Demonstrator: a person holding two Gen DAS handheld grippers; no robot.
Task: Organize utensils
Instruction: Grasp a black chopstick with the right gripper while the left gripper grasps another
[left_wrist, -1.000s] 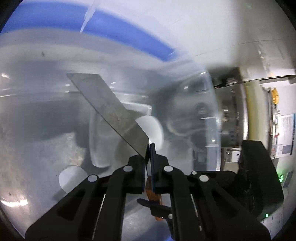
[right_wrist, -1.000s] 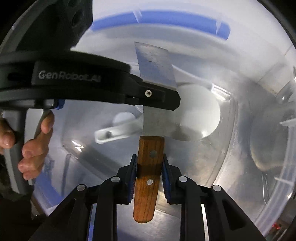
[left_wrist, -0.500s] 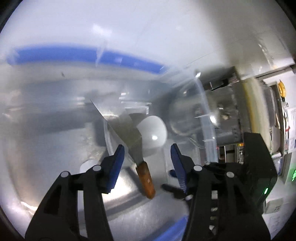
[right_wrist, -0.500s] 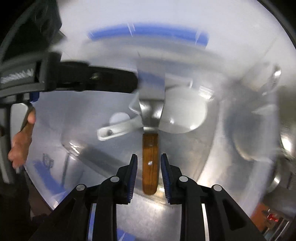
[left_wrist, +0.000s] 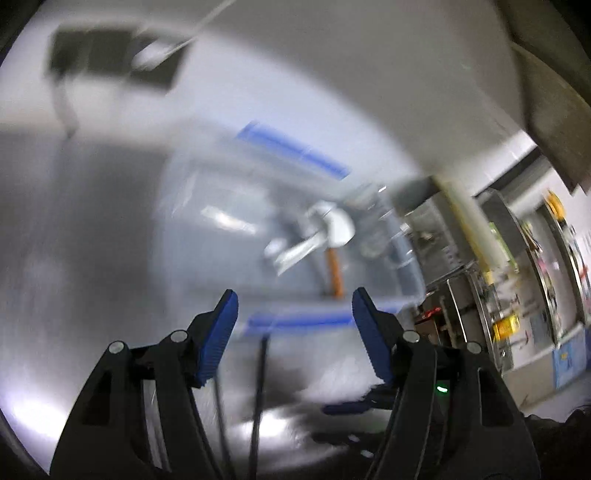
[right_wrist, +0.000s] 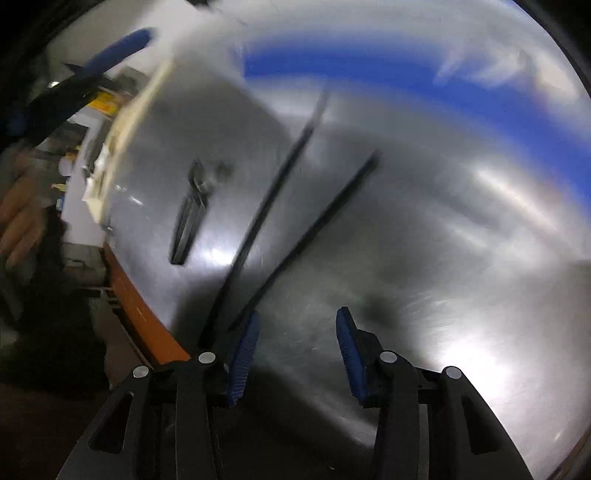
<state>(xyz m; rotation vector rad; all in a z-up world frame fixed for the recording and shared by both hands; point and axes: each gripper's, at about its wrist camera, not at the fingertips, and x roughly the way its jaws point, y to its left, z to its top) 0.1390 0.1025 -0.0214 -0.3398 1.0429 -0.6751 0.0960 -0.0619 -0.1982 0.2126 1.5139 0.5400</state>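
My left gripper (left_wrist: 293, 308) has just been opening, and nothing is between its blue pads (left_wrist: 216, 338). My right gripper (right_wrist: 295, 328) has just been opening too, and it holds nothing.

Only my left view shows the clear bin (left_wrist: 207, 206) with the blue rim. It sits on the shiny metal table (left_wrist: 74, 240), ahead of my left gripper. Inside it lie the scraper (left_wrist: 334, 267) with its wooden handle and a white spoon (left_wrist: 336, 227). They are blurry.

Only my right view shows the things that lie on the bare table (right_wrist: 443, 258). Two long thin black sticks (right_wrist: 280, 192) lie side by side, just in front of my right gripper. A small dark tool (right_wrist: 190, 214) lies to their left; it is too blurry to name. At the left edge I see a blurry hand (right_wrist: 22, 221).
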